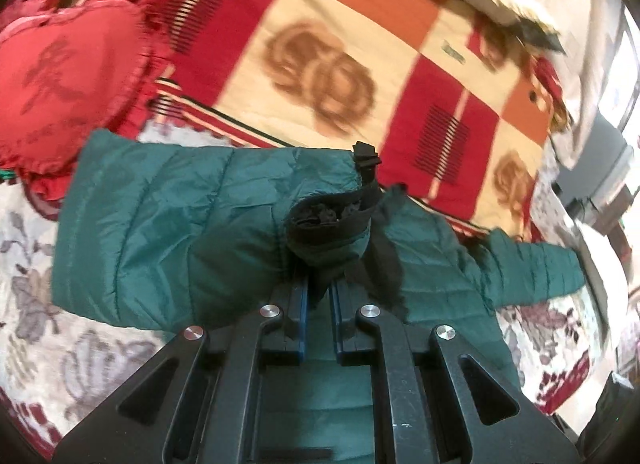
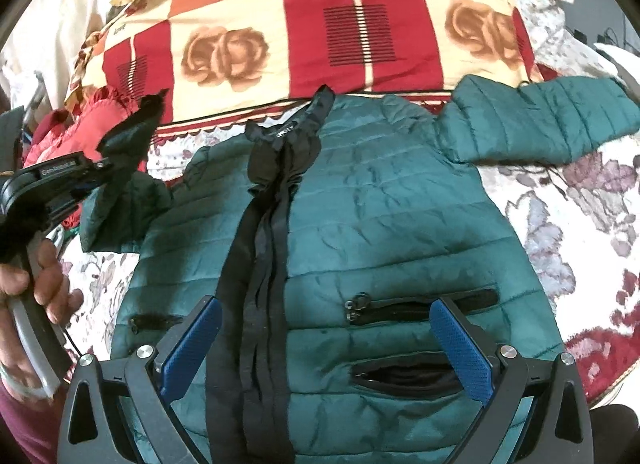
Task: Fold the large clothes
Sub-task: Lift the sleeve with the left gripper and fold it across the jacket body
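A green quilted jacket (image 2: 384, 204) lies face up on the bed, its black zipper strip running down the middle. Its right sleeve (image 2: 540, 124) is spread out to the side. My left gripper (image 1: 319, 288) is shut on the cuff of the left sleeve (image 1: 332, 232) and holds it lifted; it also shows at the left of the right wrist view (image 2: 102, 162), held by a hand. My right gripper (image 2: 326, 332) is open and empty above the jacket's lower front, over the pockets.
A red, orange and cream patchwork blanket (image 2: 320, 36) lies beyond the jacket. A red frilled cushion (image 1: 60, 80) sits at the left. The jacket rests on a floral bedsheet (image 2: 560, 224).
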Demonstrator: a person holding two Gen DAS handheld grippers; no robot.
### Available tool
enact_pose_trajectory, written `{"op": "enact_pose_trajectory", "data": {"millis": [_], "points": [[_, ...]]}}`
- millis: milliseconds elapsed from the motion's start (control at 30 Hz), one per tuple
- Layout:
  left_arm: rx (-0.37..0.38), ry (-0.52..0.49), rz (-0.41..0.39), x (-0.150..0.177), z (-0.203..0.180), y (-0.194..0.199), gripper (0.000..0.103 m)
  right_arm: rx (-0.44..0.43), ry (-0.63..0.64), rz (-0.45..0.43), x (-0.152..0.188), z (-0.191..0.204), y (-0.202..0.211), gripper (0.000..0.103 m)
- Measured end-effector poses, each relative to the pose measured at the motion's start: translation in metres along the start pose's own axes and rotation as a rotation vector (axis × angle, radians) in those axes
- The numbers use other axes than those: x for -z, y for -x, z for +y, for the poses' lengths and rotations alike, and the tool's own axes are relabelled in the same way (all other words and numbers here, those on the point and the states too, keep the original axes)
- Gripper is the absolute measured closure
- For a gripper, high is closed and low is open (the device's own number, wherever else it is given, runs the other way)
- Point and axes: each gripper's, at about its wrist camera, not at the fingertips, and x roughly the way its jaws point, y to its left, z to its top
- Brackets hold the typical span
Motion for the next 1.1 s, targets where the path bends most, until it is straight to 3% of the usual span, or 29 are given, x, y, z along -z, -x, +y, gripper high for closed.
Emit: {"op": "enact_pose_trajectory", "data": {"millis": [533, 833, 1000, 1100], "points": [[0.07, -0.097, 0.138, 0.033, -0.082, -0.066, 0.095, 0.023, -0.068, 0.005, 0.0, -0.038, -0.006, 0.0], [0.069, -0.113, 0.207, 0.053, -0.097, -0.101, 0.095, 0.022, -0.087, 0.024, 0.001, -0.048, -0.013, 0.0], [0.104, -0.069, 0.235, 0.055, -0.095, -0.106, 0.094, 0.025, -0.091, 0.035, 0.001, -0.047, -0.015, 0.0], [0.151, -0.033, 0.265, 0.053, -0.09, -0.099, 0.084, 0.013, -0.111, 0.025, 0.0, -0.049, -0.015, 0.0]]}}
